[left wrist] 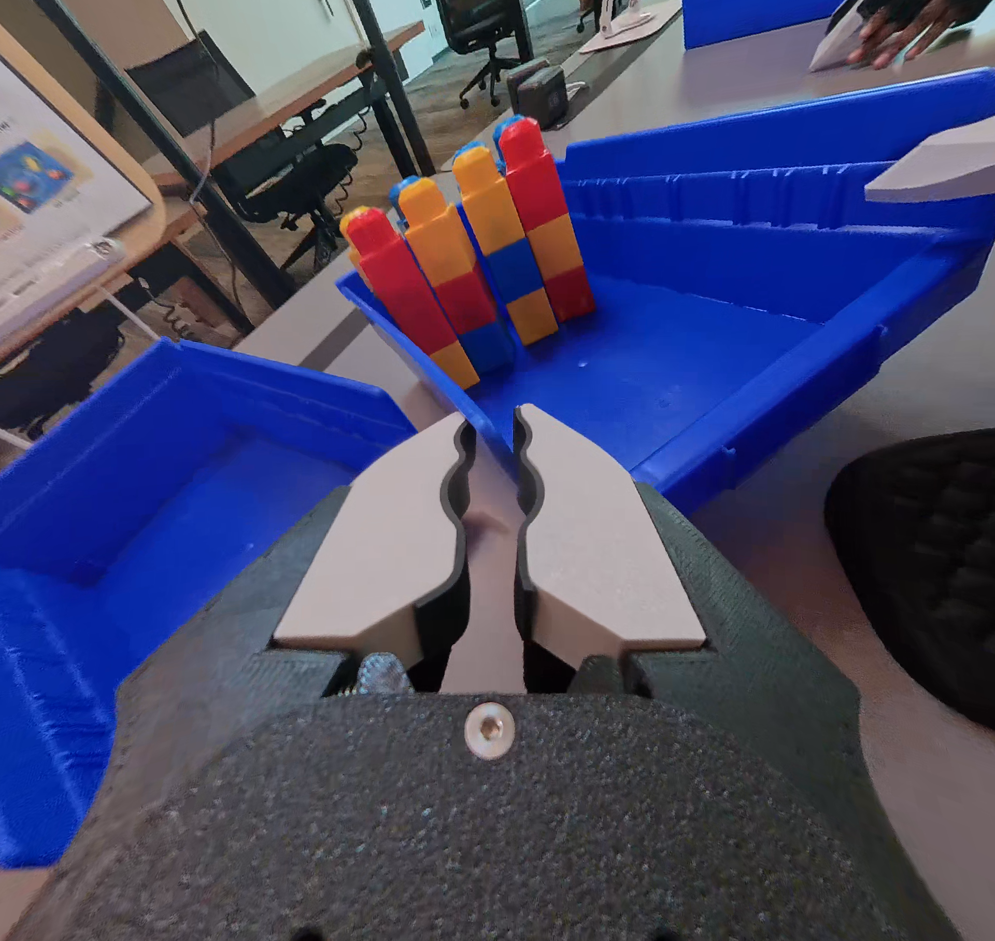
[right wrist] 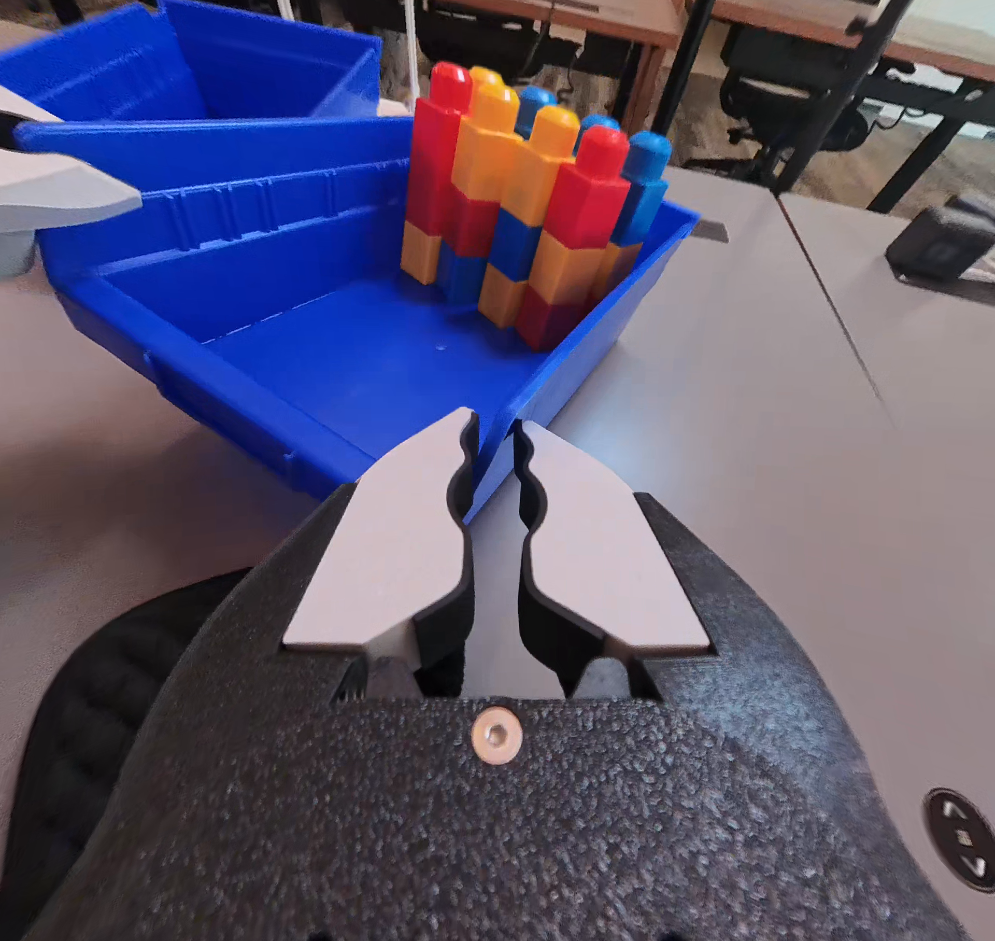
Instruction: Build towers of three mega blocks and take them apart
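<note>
Left wrist view: towers (left wrist: 474, 263) are seen upright in the blue bin (left wrist: 700, 376). Both grippers (left wrist: 491, 419) (right wrist: 494, 422) are empty, fingers slightly parted. Light, rigid, slippery blocks are probably best pinched across flat sides.

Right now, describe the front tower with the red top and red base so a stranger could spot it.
Find the blue bin holding upright block towers on the grey table. The towers huddle in one far corner. Along the front row, take the tower at the end by the side wall: red on top, orange in the middle, red at the bottom, unlike its neighbours.
</note>
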